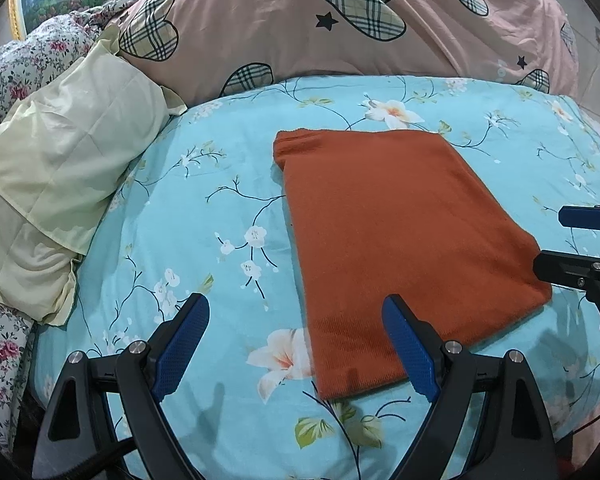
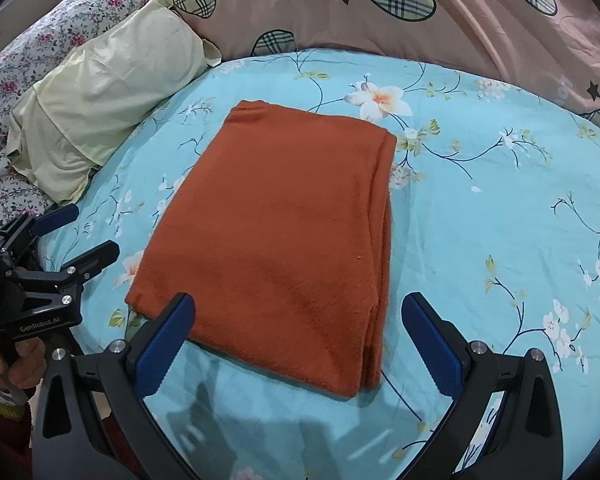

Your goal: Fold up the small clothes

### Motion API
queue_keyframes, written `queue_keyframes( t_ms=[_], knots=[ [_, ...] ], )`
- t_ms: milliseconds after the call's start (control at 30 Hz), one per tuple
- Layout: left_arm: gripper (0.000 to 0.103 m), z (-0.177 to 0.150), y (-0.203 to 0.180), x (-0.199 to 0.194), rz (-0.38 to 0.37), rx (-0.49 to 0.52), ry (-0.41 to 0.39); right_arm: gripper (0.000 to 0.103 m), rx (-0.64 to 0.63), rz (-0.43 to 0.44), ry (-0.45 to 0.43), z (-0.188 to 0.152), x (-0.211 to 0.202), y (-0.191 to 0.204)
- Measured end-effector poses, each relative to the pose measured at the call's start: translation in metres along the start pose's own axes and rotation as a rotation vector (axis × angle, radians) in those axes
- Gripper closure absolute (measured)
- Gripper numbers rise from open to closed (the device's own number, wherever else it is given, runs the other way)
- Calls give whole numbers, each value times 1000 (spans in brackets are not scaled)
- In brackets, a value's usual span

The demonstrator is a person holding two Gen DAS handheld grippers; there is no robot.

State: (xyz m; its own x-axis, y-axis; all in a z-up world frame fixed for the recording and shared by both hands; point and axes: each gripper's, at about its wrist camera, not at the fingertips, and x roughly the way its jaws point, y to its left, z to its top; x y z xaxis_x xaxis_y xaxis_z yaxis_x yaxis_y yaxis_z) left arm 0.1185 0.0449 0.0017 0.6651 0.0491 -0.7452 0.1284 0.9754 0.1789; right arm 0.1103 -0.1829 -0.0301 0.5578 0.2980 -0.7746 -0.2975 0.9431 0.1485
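Fingers (image 1: 192, 332) of both grippers spread apart w/ nothing held, left gripper (image 1: 296, 344) & right gripper (image 2: 298, 344) hovering near 1 folded orange cloth (image 2: 284, 232) flat on blue sheet (image 2: 480, 208), beside 1 yellow pillow (image 1: 68, 168).

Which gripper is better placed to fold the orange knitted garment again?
Right, probably: right gripper, open, straddles the folded orange knitted garment's near edge; left gripper, also open, hovers over its corner.

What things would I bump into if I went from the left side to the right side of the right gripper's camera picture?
Left gripper → pale yellow pillow → folded orange garment → white flower print on the blue bedsheet.
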Motion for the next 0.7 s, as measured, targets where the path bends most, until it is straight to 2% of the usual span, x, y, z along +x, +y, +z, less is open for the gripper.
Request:
queue_keyframes(
  t_ms=[700],
  knots=[
    [14,7,5,3,37,-23,-15,0,8,5,-2,7,7,-9]
  ],
)
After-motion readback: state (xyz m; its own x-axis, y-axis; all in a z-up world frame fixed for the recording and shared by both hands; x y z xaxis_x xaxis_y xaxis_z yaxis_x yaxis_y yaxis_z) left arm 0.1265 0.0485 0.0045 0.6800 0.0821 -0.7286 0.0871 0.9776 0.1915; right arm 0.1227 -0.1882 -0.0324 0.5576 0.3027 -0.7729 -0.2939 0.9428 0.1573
